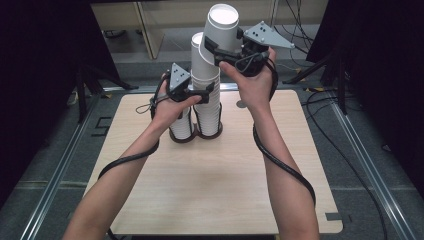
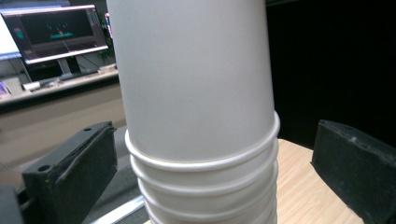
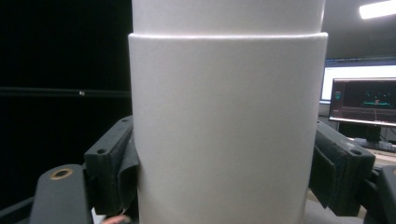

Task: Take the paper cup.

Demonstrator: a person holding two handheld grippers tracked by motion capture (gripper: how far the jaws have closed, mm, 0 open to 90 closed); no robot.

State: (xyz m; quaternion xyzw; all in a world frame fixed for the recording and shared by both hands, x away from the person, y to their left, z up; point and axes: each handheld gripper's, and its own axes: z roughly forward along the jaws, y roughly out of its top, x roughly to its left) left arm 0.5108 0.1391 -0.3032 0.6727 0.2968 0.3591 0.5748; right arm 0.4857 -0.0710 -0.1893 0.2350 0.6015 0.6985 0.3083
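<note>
Right gripper [image 1: 226, 50] jaws pinch the top cup [image 1: 221, 27], tilted at upper centre of the high view, while left gripper [image 1: 202, 93] jaws stand spread around the cup stack [image 1: 207, 100] below: clamp the stack first, then lift the cup straight, untwisted.

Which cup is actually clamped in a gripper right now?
The tilted top cup, lifted off the tall stack: the right gripper is shut on its wall. The left gripper only straddles the stack, its jaws apart from the stack's cups.
</note>
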